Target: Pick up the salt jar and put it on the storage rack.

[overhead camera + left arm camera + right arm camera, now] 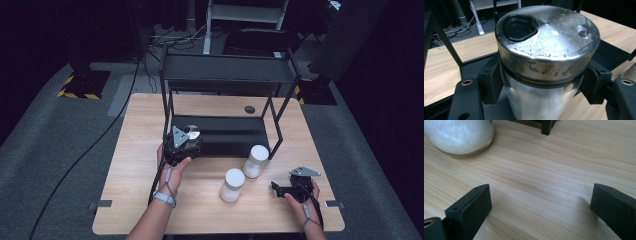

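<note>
A person stands at the near edge of a light wooden bench [150, 200] with a claw in each hand. The left claw [541, 82] is closed on a glass jar with a metal lid [546, 45], its black pads pressing the glass from both sides just under the lid's rim; in the high view this jar [191, 132] sits at the near left corner of a black two-tier shelf rack [227, 70], over the rack's low bottom shelf. The jar is packed with a white granular powder, so it is probably fairly heavy for its size. Its glass wall looks smooth, hard and breakable, and could slip in a loose grip; the band just below the lid, where the pads sit now, seems the safest hold, since the rim would catch a slide. The lid is scuffed and crusted, with a dark moulded pour opening. Two more white-filled jars stand on the bench to the right: one [255, 161] beside the rack's near right leg, the other [232, 185] nearer the person. The right claw [541, 207] rests low at the near right, its jaws wide apart and empty, pointing across bare wood toward a jar [459, 135].
</note>
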The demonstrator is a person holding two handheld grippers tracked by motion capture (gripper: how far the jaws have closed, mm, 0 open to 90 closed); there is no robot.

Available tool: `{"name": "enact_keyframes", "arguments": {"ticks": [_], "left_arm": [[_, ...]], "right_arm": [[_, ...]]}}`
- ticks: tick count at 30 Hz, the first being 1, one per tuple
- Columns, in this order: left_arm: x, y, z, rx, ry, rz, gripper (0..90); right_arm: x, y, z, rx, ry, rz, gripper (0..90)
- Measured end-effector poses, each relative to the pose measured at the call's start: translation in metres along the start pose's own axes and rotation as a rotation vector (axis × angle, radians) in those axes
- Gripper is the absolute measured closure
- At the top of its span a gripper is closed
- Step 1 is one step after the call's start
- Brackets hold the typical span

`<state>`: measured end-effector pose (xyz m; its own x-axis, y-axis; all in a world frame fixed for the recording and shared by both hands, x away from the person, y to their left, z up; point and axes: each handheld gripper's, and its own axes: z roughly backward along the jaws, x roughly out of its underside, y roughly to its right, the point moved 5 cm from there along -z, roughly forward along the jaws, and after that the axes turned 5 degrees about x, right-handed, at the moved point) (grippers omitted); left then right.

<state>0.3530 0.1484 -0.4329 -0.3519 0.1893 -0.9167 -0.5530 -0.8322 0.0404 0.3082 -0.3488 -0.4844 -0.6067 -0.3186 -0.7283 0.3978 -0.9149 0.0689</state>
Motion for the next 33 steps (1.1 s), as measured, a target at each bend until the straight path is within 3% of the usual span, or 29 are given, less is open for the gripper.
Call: {"name": "enact_keyframes", "arguments": {"ticks": [16,33], "left_arm": [[0.005,-0.006,-0.027,0.017,-0.062,0.015,29.3],[0.009,-0.006,-0.04,0.003,-0.086,0.014,29.4]], "right_arm": [[0.0,0.0,0.0,0.0,0.0,0.001,3.2],[0.002,-0.001,0.002,0.0,-0.001,-0.002,3.2]]}}
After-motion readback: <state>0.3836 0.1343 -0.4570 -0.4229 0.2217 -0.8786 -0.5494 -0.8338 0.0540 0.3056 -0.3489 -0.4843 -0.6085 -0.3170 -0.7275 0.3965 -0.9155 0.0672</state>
